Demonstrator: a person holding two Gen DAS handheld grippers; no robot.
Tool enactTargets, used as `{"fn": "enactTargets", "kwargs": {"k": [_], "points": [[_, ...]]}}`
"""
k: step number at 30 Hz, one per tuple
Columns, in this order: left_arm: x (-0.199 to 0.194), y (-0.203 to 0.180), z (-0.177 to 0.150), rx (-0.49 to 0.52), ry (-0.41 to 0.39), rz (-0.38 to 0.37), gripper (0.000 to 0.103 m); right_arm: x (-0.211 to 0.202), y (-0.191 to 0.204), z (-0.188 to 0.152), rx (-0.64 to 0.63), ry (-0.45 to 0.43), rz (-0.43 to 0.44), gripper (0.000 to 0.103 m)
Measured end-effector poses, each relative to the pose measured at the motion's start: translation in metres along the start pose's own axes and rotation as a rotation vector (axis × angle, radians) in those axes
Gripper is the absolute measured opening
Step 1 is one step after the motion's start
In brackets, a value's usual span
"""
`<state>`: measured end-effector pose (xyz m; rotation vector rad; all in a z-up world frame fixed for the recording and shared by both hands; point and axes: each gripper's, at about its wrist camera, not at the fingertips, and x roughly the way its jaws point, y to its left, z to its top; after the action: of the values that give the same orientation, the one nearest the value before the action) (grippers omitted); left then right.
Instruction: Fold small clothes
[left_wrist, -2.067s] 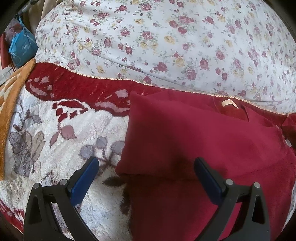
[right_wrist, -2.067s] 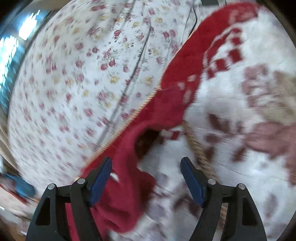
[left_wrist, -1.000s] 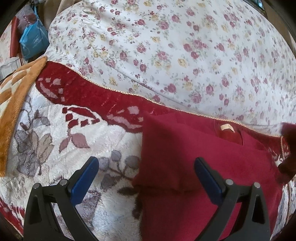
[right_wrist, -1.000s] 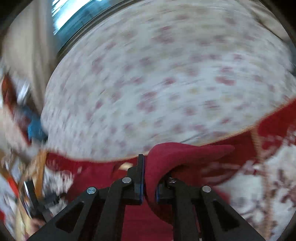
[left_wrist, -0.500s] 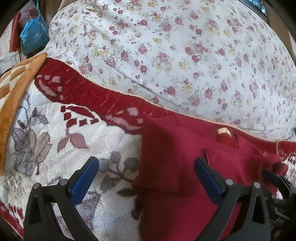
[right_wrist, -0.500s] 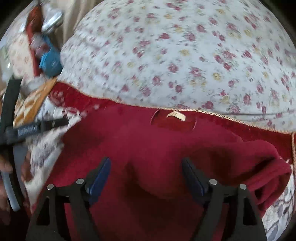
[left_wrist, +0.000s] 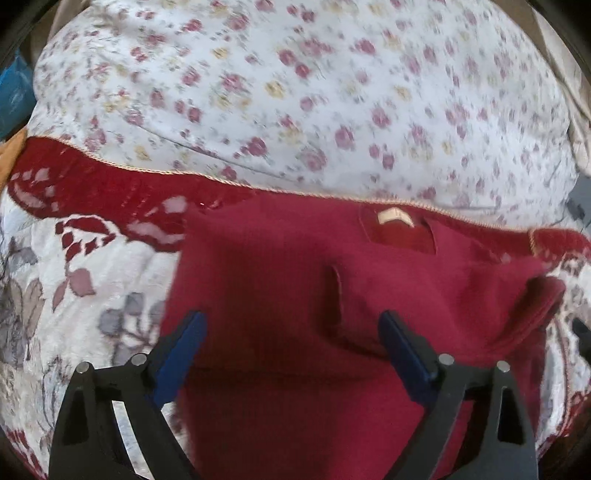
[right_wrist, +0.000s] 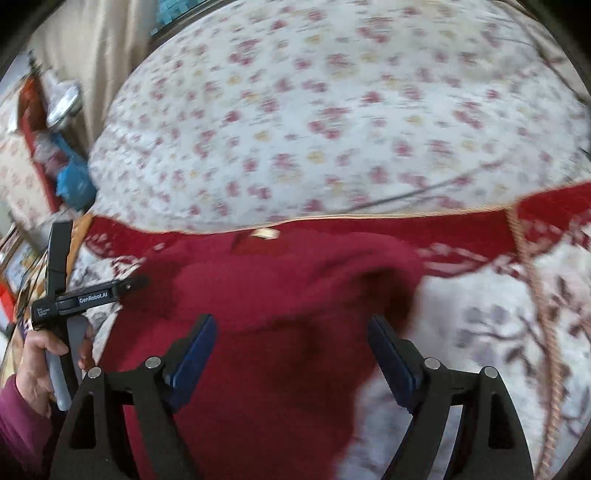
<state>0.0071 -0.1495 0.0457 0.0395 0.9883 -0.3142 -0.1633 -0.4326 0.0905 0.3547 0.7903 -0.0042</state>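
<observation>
A dark red knit sweater (left_wrist: 295, 280) lies flat on a plush floral blanket (left_wrist: 74, 295), collar and beige label (left_wrist: 393, 216) at the far edge. Both sleeves are folded in over the body; the right sleeve (left_wrist: 509, 295) lies bunched on top. My left gripper (left_wrist: 291, 332) is open and empty above the sweater's lower left part. My right gripper (right_wrist: 291, 336) is open and empty above the sweater (right_wrist: 258, 314), near its folded right sleeve (right_wrist: 376, 266). The left gripper also shows in the right wrist view (right_wrist: 136, 283), held by a hand.
A white floral quilt (left_wrist: 295, 92) lies behind the sweater. The blanket's red border (left_wrist: 92, 184) runs along its far edge. An orange blanket (left_wrist: 9, 155) and a blue bag (right_wrist: 74, 181) are at the far left. A braided cord (right_wrist: 532, 288) runs down the right side.
My right gripper carried the right sleeve over the sweater's body, let go of it and opened, then drew back. My left gripper shifted right over the sweater.
</observation>
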Motion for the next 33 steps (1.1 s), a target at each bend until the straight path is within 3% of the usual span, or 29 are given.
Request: {"fn": "enactTargets", "kwargs": {"k": [2,6,9,13,16,19,22,24,26,33], "points": [[0.014,-0.012,0.003,0.023,0.019,0.016,0.086,-0.006,-0.019,-0.004,0.052,-0.001,-0.007,0.088],[0.037,-0.035,0.003,0.092,0.083,-0.057,0.029,-0.008,-0.042,-0.010,0.111,0.021,-0.053,0.088],[0.025,-0.037,0.005,0.106,0.054,-0.075,0.008,-0.008,-0.046,-0.010,0.104,0.015,-0.080,0.088],[-0.016,-0.002,0.022,-0.014,-0.011,-0.225,0.007,0.006,-0.037,-0.009,0.040,0.040,-0.132,0.088],[-0.032,0.018,0.029,-0.039,-0.060,-0.153,0.007,0.027,-0.027,-0.007,-0.022,0.074,-0.168,0.085],[-0.025,0.039,0.028,-0.098,-0.029,-0.121,0.007,0.044,-0.017,-0.003,-0.054,0.091,-0.206,0.051],[-0.016,0.046,0.024,-0.128,0.005,-0.106,0.007,0.050,-0.011,-0.001,-0.040,0.085,-0.198,0.047],[-0.014,0.048,0.027,-0.133,0.009,-0.098,0.007,0.047,-0.005,-0.001,-0.051,0.066,-0.193,0.039],[-0.014,0.048,0.029,-0.133,0.005,-0.092,0.007,0.048,0.001,-0.001,-0.102,0.067,-0.215,0.012],[-0.013,0.050,0.026,-0.116,0.016,-0.059,0.007,0.013,-0.011,-0.015,-0.128,0.092,-0.157,0.008]]}}
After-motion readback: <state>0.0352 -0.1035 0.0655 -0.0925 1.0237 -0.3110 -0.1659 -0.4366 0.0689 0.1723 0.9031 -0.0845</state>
